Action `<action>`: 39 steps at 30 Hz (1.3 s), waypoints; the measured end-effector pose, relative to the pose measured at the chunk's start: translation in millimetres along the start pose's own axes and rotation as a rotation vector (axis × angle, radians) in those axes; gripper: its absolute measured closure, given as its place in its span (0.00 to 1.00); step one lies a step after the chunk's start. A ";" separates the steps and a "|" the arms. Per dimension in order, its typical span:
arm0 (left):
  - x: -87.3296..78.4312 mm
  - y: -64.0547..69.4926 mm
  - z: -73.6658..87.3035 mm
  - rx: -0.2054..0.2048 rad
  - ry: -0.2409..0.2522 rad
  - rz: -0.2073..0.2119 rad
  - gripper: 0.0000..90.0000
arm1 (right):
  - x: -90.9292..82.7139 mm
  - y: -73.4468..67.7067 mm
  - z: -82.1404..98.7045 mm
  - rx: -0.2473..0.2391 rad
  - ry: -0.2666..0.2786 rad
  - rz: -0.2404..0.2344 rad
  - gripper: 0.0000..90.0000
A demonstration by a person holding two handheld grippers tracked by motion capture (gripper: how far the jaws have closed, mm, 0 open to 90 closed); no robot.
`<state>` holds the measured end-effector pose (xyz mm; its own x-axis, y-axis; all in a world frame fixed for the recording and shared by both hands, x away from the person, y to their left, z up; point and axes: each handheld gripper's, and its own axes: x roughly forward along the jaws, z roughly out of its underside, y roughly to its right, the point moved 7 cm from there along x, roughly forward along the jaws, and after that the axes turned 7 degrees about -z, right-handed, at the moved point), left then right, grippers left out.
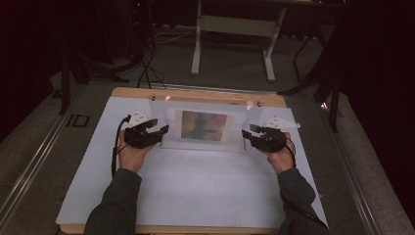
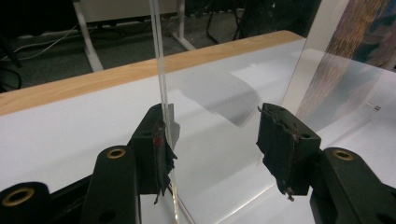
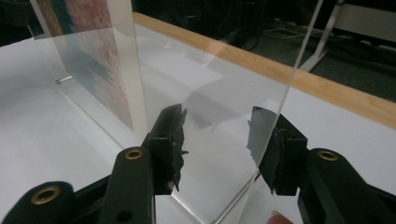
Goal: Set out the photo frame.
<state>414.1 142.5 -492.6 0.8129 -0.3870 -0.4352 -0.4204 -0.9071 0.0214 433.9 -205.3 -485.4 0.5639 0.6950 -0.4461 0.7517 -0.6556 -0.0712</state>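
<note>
Both grippers, left (image 1: pixel 157 131) and right (image 1: pixel 250 132), gape wide, straddling the acrylic frame's (image 1: pixel 205 105) side edges, gripping nothing.

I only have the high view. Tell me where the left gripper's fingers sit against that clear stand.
Observer: In the left gripper view, the clear acrylic stand shows its side edge running down against the inner face of one of the left gripper fingers; the other stands well off, so it is open.
Operator: Now the right one.
Observer: The right gripper is open too; the stand's edge meets one of its fingers, with the panel crossing the gap.
Operator: Report what the stand holds.
Observer: A colourful print with a white border, upright between the clear sheets.
</note>
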 end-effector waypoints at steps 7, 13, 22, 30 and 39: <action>-14.1 9.6 6.9 -0.002 -0.027 -0.006 0.51 | -8.3 -9.2 9.0 0.019 -0.015 -0.021 0.59; -21.2 12.0 11.8 -0.011 -0.055 0.000 0.51 | -12.7 -17.3 13.6 0.018 -0.025 -0.025 0.59; -28.1 15.2 15.0 -0.005 -0.067 0.002 0.51 | -16.9 -24.0 19.0 0.030 -0.029 -0.036 0.60; -24.3 13.9 14.7 -0.030 -0.059 -0.001 0.51 | -16.0 -23.1 19.6 0.054 -0.028 -0.033 0.59; -23.8 16.5 12.0 -0.072 -0.074 -0.017 0.50 | -12.3 -16.8 18.9 0.079 -0.012 -0.051 0.58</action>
<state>383.0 138.7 -492.6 0.7863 -0.3607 -0.5016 -0.3746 -0.9240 0.0772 407.9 -208.4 -495.6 0.5211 0.7249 -0.4506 0.7500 -0.6409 -0.1637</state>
